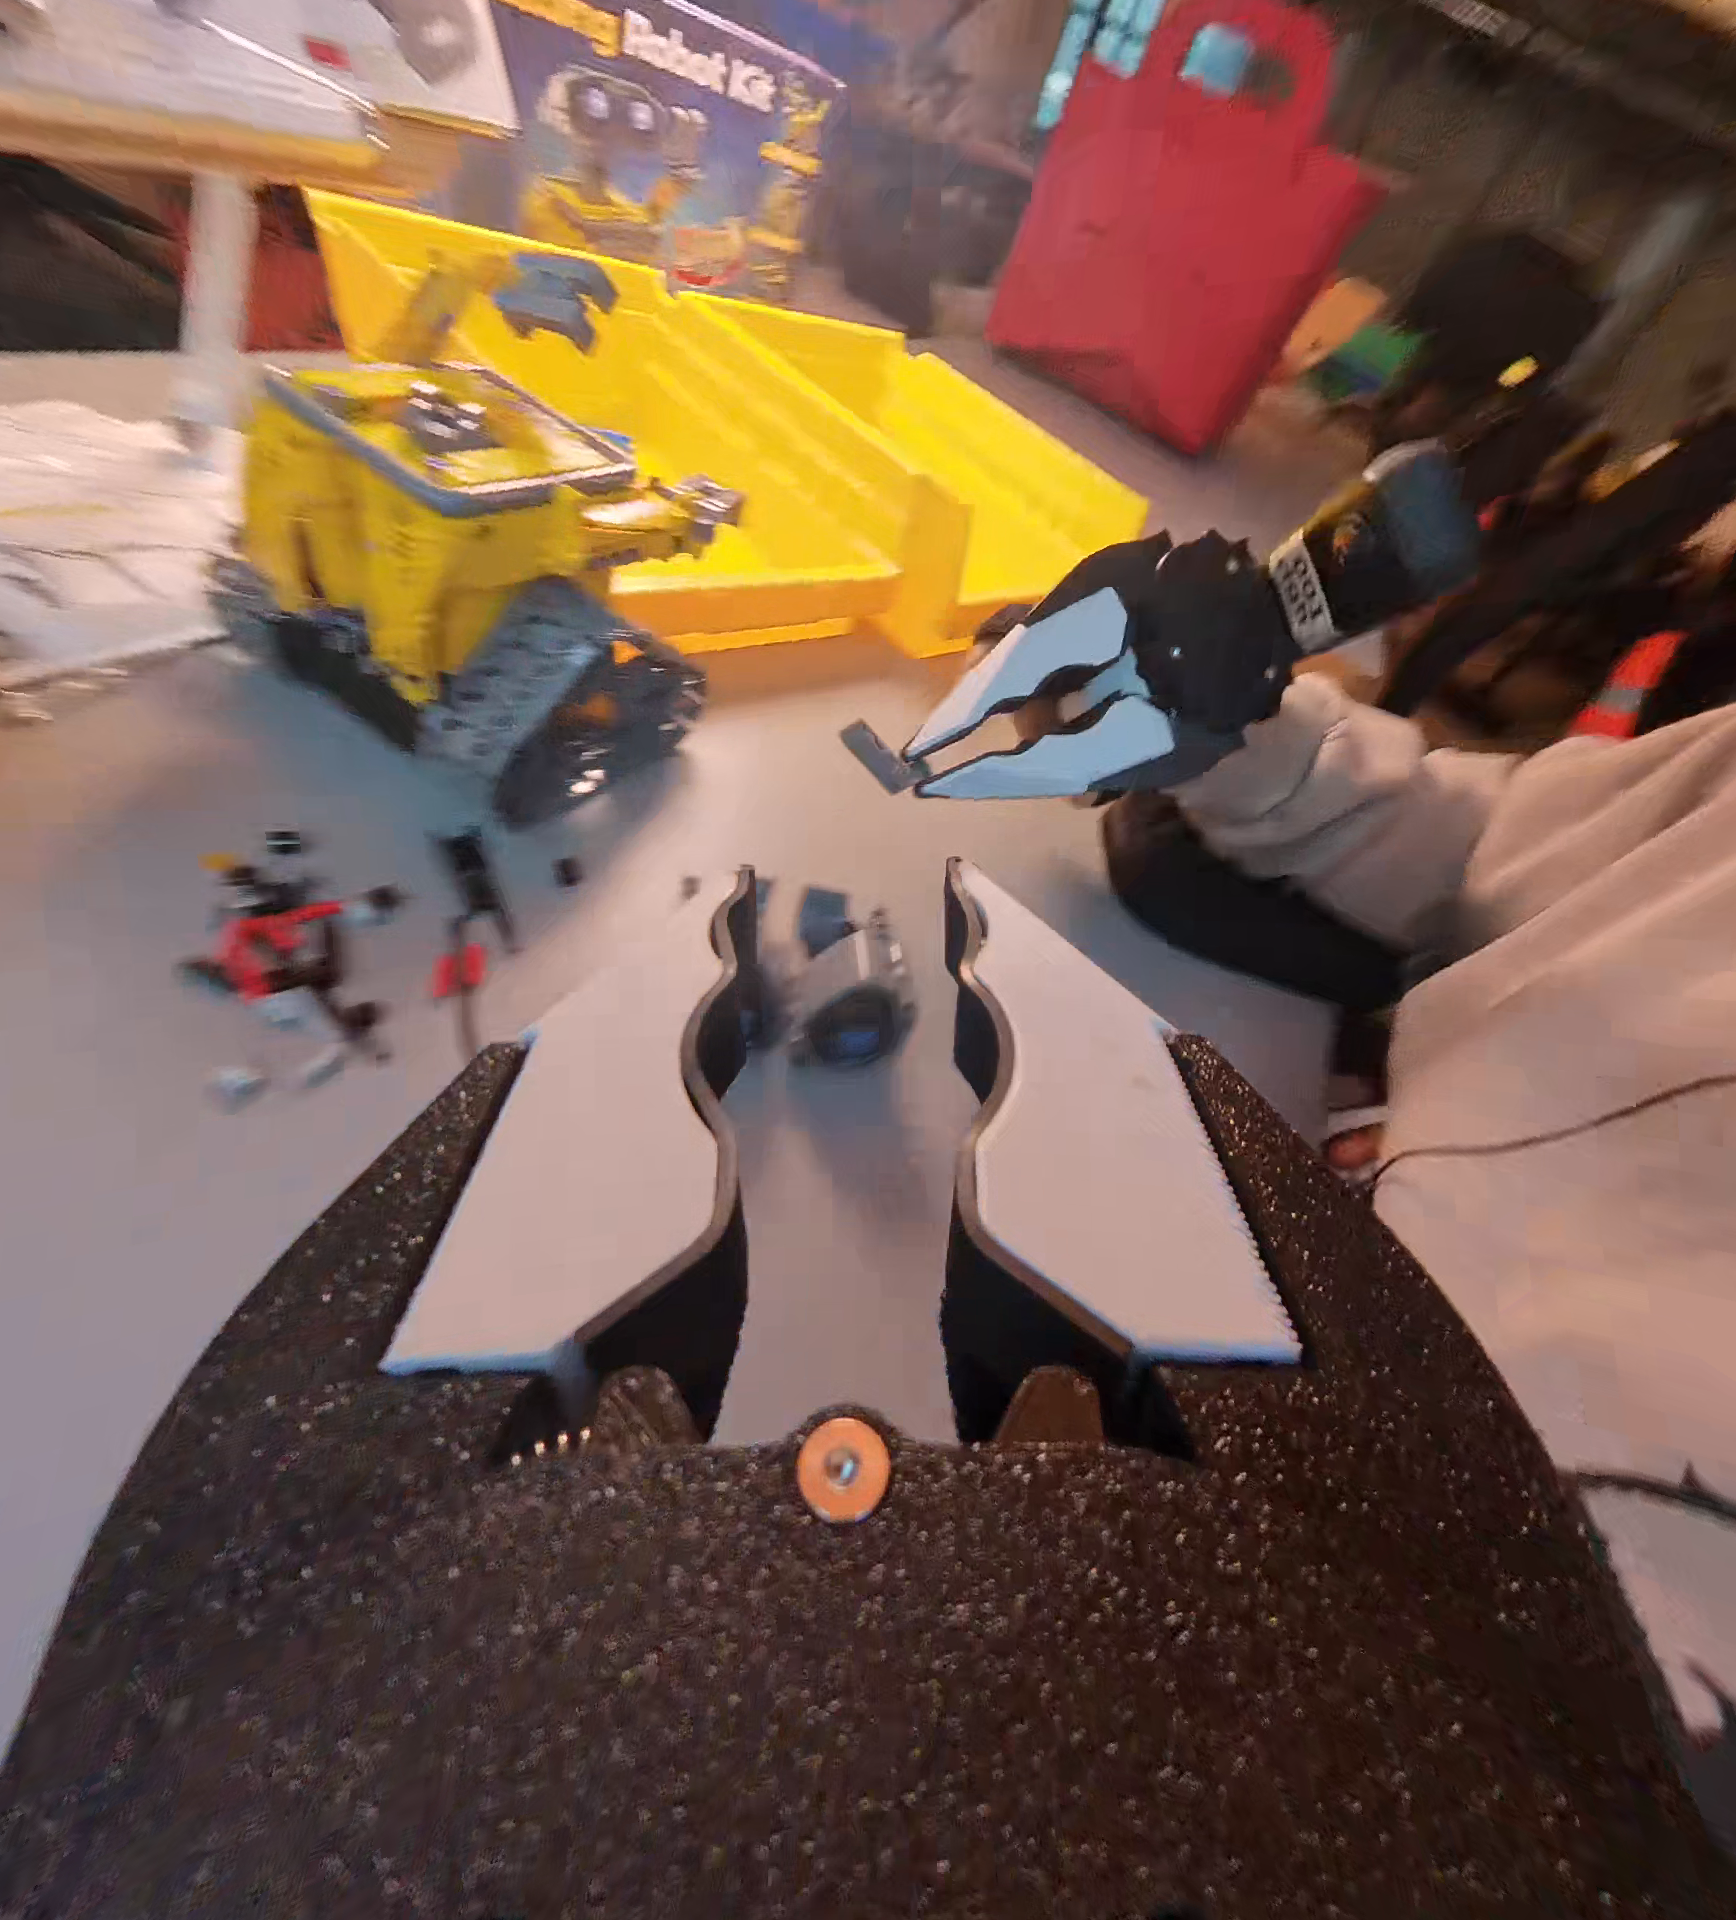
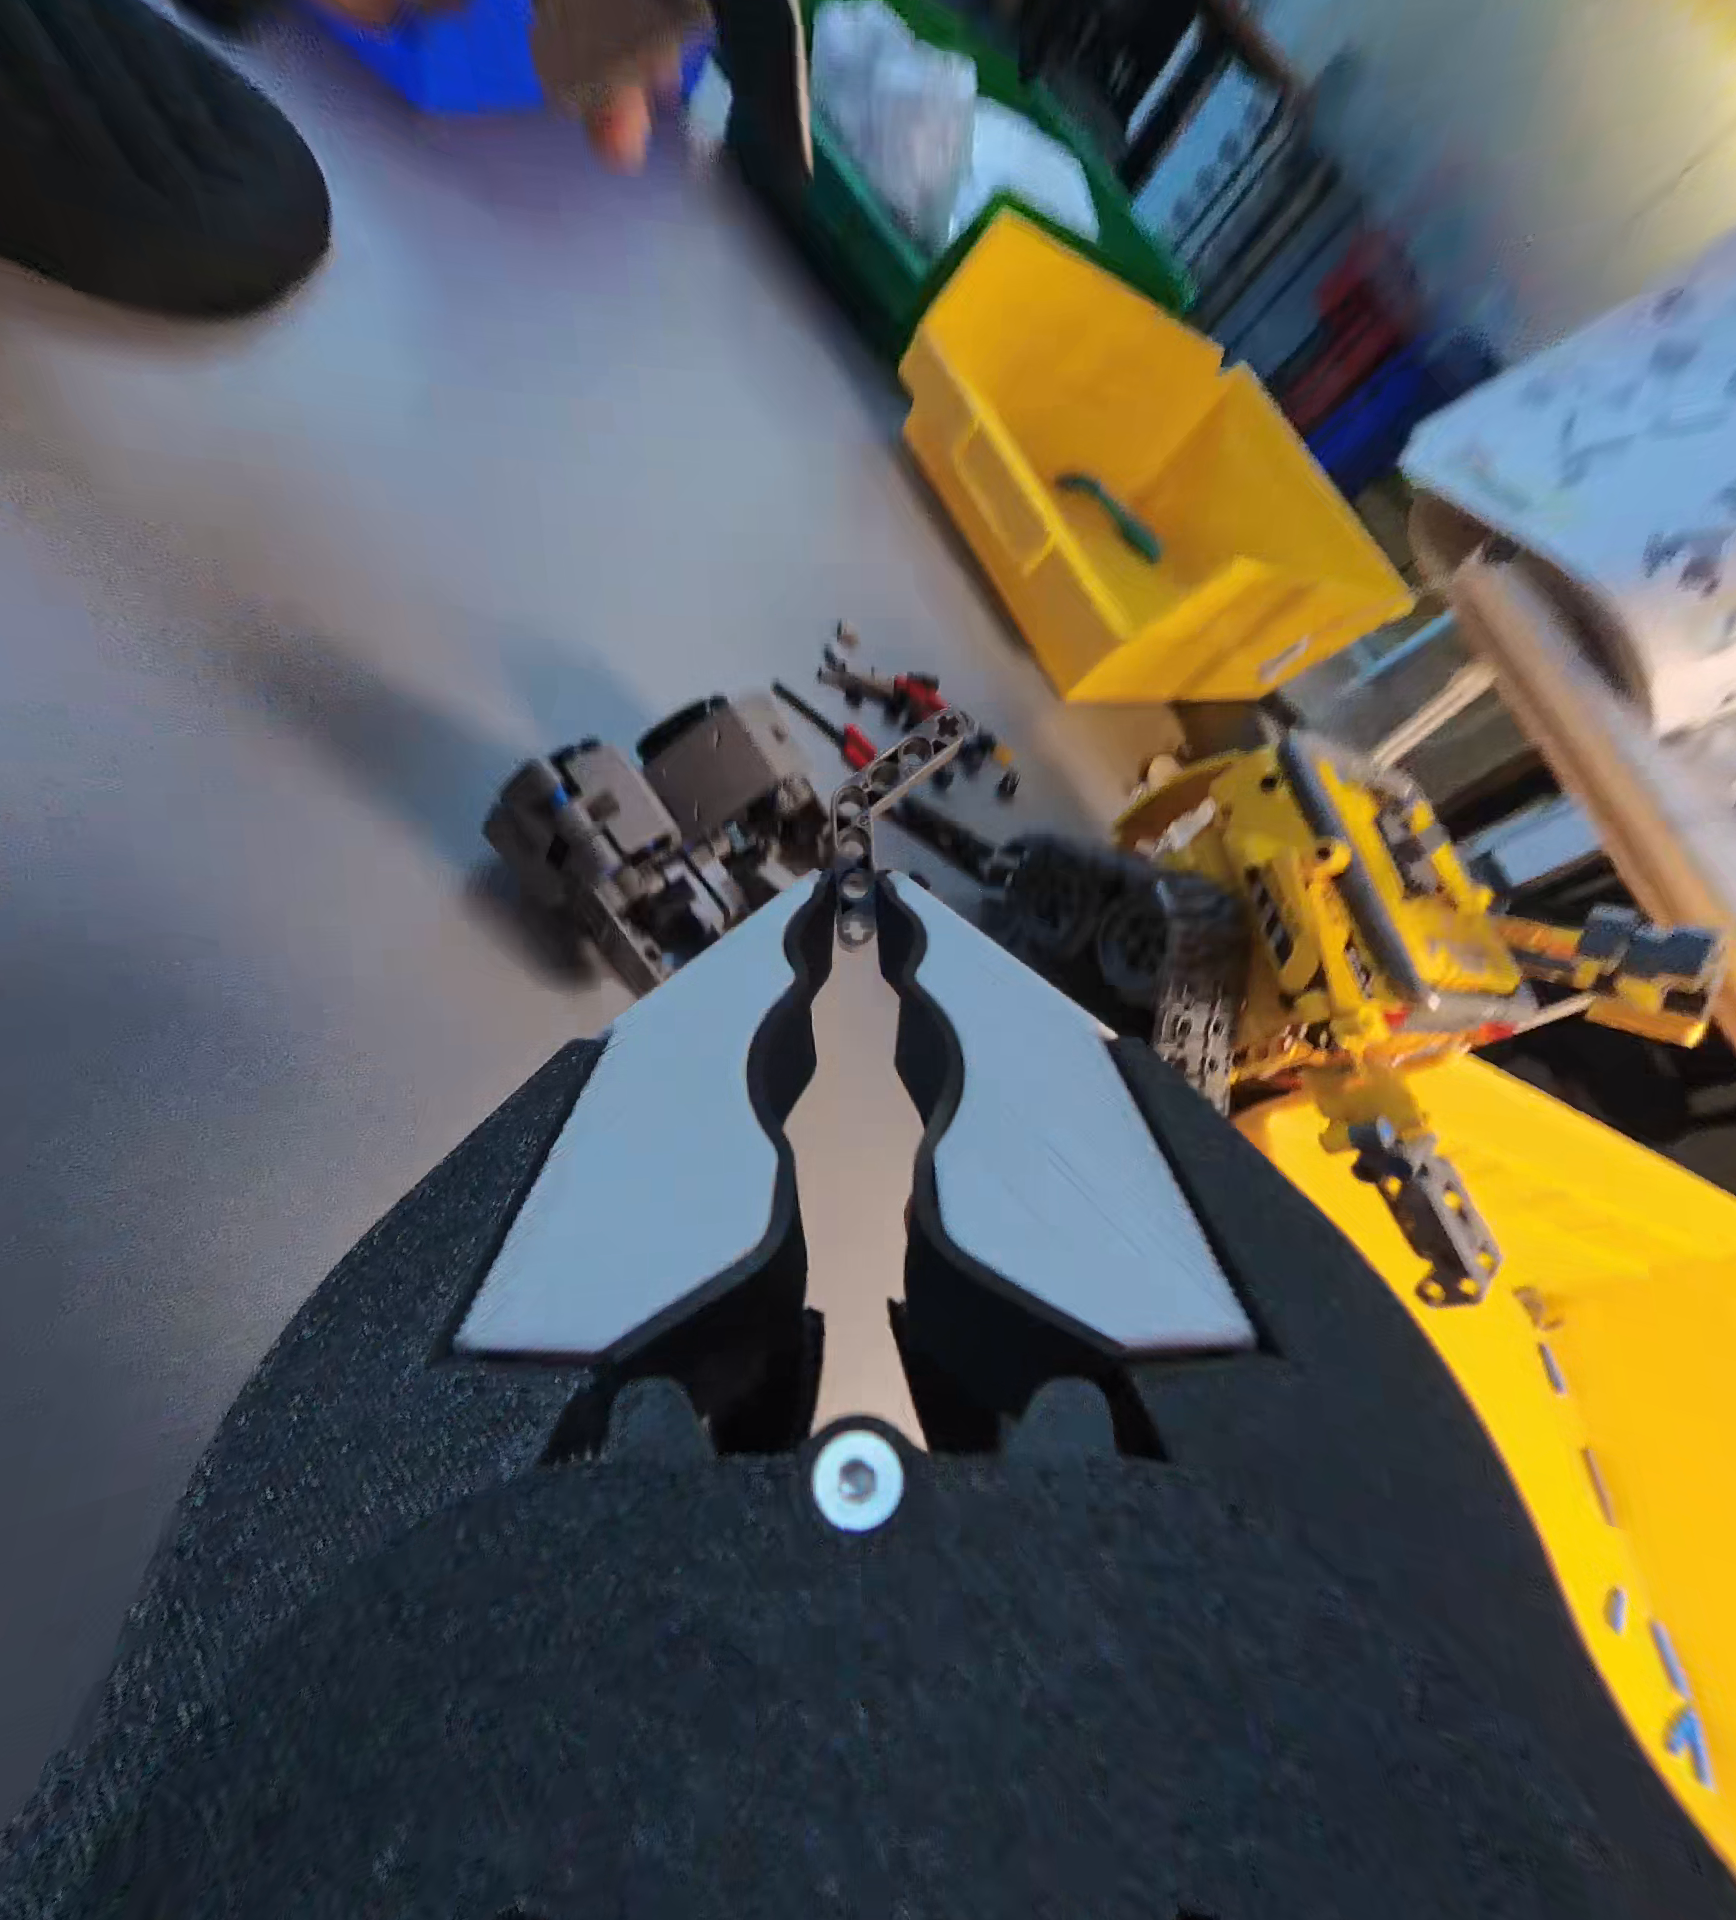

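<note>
My right claw (image 2: 856, 896) pinched a grey bent beam with holes (image 2: 890, 795) at its lower end. Beyond it, grey motor blocks (image 2: 656, 821) lay on the floor (image 2: 220, 623), near a yellow tracked toy robot (image 2: 1342, 914) and a yellow bin (image 2: 1134, 520).

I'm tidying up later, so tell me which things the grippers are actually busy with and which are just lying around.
Busy: right gripper shut on bent grey beam; left gripper open, nearest grey motor block.
Lying about: yellow tracked robot model, loose red and black pieces, yellow trays, kit box.
</note>
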A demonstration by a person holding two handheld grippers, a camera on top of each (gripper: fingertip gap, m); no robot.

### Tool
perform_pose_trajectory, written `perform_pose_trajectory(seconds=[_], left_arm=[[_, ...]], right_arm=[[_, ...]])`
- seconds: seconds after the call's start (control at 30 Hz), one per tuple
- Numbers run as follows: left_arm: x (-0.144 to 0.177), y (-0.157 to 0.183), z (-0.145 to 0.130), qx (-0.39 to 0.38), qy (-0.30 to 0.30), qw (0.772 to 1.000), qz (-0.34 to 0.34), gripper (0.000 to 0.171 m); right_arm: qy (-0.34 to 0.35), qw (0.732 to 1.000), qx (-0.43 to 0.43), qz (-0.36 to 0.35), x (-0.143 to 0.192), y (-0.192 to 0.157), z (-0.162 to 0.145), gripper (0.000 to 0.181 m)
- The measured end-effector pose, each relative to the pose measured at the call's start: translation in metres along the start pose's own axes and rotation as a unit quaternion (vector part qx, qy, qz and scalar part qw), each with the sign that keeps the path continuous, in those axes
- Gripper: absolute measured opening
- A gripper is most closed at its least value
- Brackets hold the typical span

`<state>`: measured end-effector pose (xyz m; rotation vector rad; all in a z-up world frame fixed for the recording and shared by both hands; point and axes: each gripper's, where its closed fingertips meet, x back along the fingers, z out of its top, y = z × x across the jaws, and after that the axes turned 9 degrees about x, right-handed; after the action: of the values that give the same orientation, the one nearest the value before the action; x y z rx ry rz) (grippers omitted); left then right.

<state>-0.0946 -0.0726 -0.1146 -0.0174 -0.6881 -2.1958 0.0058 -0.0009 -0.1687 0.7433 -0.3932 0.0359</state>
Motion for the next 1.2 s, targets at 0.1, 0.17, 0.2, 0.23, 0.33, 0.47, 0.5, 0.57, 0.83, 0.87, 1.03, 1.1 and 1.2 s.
perform_pose_trajectory(seconds=[0.1, 0.17, 0.2, 0.23, 0.33, 0.47, 0.5, 0.57, 0.83, 0.87, 1.03, 1.1, 1.2], left_arm=[[-0.044, 0.019, -0.003, 0.071, 0.025, 0.994, -0.073, 0.042], [-0.061, 0.03, -0.004, 0.098, 0.025, 0.989, -0.108, 0.039], [-0.067, 0.034, -0.007, 0.098, 0.014, 0.989, -0.114, 0.036], [-0.071, 0.037, -0.009, 0.092, 0.008, 0.989, -0.116, 0.032], [-0.071, 0.049, -0.01, 0.069, 0.006, 0.988, -0.137, 0.007], [-0.047, 0.039, 0.0, -0.041, 0.017, 0.997, -0.058, 0.006], [-0.033, 0.031, 0.009, -0.067, 0.028, 0.997, -0.018, 0.006], [0.012, 0.001, 0.031, -0.133, 0.059, 0.983, 0.115, 0.006], [0.269, -0.12, 0.016, -0.159, -0.032, 0.777, 0.609, 0.007], [0.284, -0.13, 0.003, -0.134, -0.046, 0.772, 0.62, 0.007], [0.315, -0.155, -0.02, -0.079, -0.03, 0.758, 0.647, 0.028], [0.3, -0.146, -0.004, -0.096, 0.011, 0.775, 0.625, 0.034], [0.252, -0.124, 0.025, -0.133, 0.06, 0.817, 0.558, 0.038]], right_arm=[[0.045, 0.996, 0.069, -0.032, 0.001, -0.007, 0.035, 0.007], [0.049, 0.991, 0.109, -0.055, 0.001, -0.009, 0.048, 0.007], [0.054, 0.989, 0.123, -0.062, 0.001, -0.01, 0.054, 0.007], [0.059, 0.987, 0.132, -0.064, 0.002, -0.011, 0.06, 0.007], [0.072, 0.983, 0.153, -0.075, 0.003, -0.013, 0.069, 0.007], [0.09, 0.99, 0.086, -0.07, 0.007, -0.002, 0.062, 0.018], [0.082, 0.994, 0.053, -0.052, 0.007, 0.0, 0.053, 0.023], [0.065, 0.998, -0.009, -0.006, 0.007, -0.002, 0.031, 0.027], [0.008, 0.987, -0.105, 0.122, -0.007, -0.036, -0.013, 0.027], [0.015, 0.985, -0.104, 0.137, -0.008, -0.041, -0.009, 0.027], [-0.005, 0.984, -0.091, 0.154, -0.023, -0.052, -0.009, 0.03], [-0.01, 0.981, -0.101, 0.165, -0.027, -0.054, -0.01, 0.029], [-0.016, 0.979, -0.103, 0.174, -0.03, -0.054, -0.014, 0.029]])
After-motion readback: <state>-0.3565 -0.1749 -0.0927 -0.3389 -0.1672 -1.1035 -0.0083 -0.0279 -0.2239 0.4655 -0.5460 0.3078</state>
